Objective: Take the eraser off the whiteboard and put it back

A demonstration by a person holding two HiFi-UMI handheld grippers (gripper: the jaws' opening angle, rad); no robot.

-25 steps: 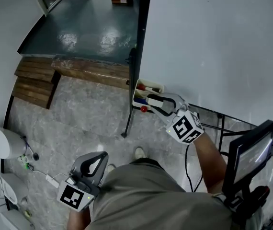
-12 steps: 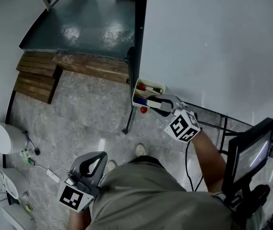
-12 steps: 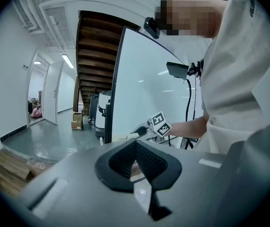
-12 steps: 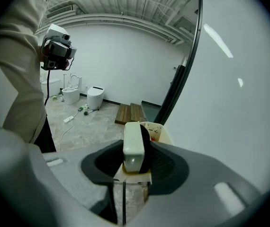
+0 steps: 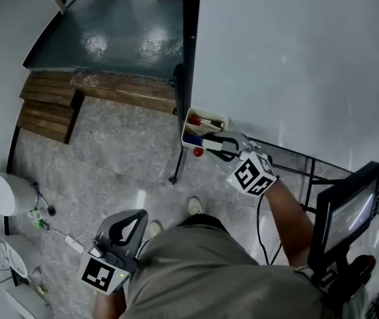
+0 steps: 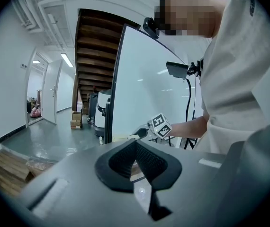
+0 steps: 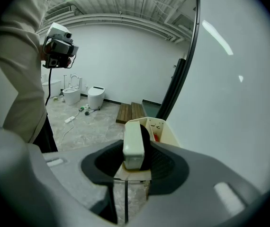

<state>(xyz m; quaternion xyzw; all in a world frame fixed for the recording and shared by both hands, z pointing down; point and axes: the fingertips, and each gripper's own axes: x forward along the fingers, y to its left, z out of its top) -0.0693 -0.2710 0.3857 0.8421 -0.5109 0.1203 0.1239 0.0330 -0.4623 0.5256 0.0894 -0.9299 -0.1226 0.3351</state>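
Note:
My right gripper (image 5: 215, 144) (image 7: 135, 159) is shut on the eraser (image 7: 133, 144), a cream block with black felt, held on edge between the jaws. It hangs just in front of the cream marker tray (image 5: 205, 119) (image 7: 167, 132) at the lower left corner of the whiteboard (image 5: 296, 58). Red and blue markers lie in the tray. My left gripper (image 5: 135, 222) (image 6: 136, 143) stays low by the person's hip, jaws together with nothing in them.
The whiteboard's black frame and leg (image 5: 179, 158) run down to the stone floor. Wooden steps (image 5: 46, 111) and a plank (image 5: 123, 88) lie at the left. A monitor on a stand (image 5: 346, 211) is at the right, white fixtures (image 5: 3, 195) and a cable at far left.
My right gripper with the eraser has sunk a little toward the tray. The left gripper has stayed where it was.

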